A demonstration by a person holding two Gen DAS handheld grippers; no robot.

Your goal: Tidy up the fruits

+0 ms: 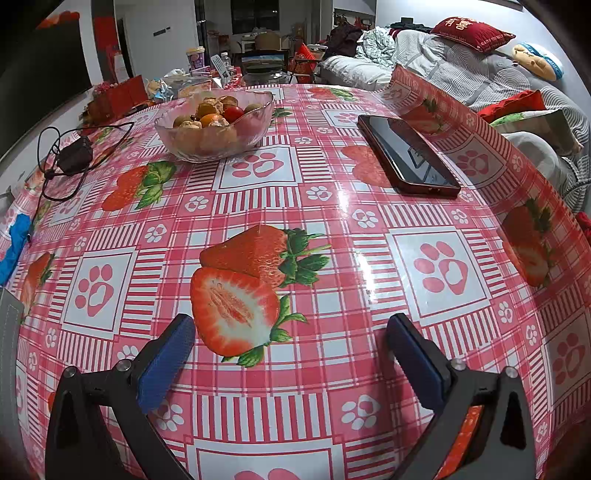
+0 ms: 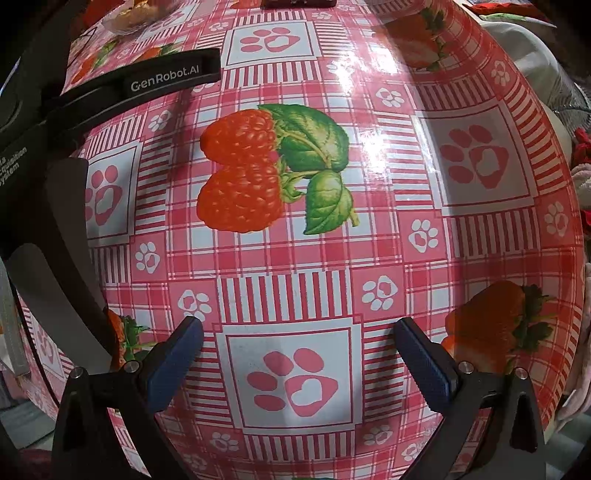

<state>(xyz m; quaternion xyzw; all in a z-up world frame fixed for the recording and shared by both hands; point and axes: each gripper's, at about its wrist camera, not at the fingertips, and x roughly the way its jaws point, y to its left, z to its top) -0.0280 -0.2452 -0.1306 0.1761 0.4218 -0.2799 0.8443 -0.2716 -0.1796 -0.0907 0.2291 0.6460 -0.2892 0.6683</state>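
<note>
- Left gripper, black with blue pads, hangs low over the table's near edge, fingers spread wide with nothing between them, just a printed strawberry on the cloth below.
- Right gripper is the same deal: fingers wide apart, nothing held, over a paw-print square of the glossy pink-and-white checked plastic tablecloth. In its view the other gripper's black body with the white "GenRobot.AI" lettering sits off to the left.
- The middle of the table is bare cloth, so lots of open room from the near edge up to the bowl.
- Toward the right edge lies a dark phone in a red case, flat, screen up. Right behind it the cloth's edge curls up.
- By the left edge there's a black charger brick with its tangled cable, well apart from the bowl.
- Toward the far edge, left of centre, stands the clear scalloped glass bowl. The fruit is all in there: an orange mandarin, a red cherry tomato, some greenish-brown round ones and wrinkly brown ones I can't name. No loose fruit shows on the cloth.
- Past the far edge: red boxes, jars and a cup, too cluttered to sort out.
- Off the right edge, a grey sofa with a red cushion.
</note>
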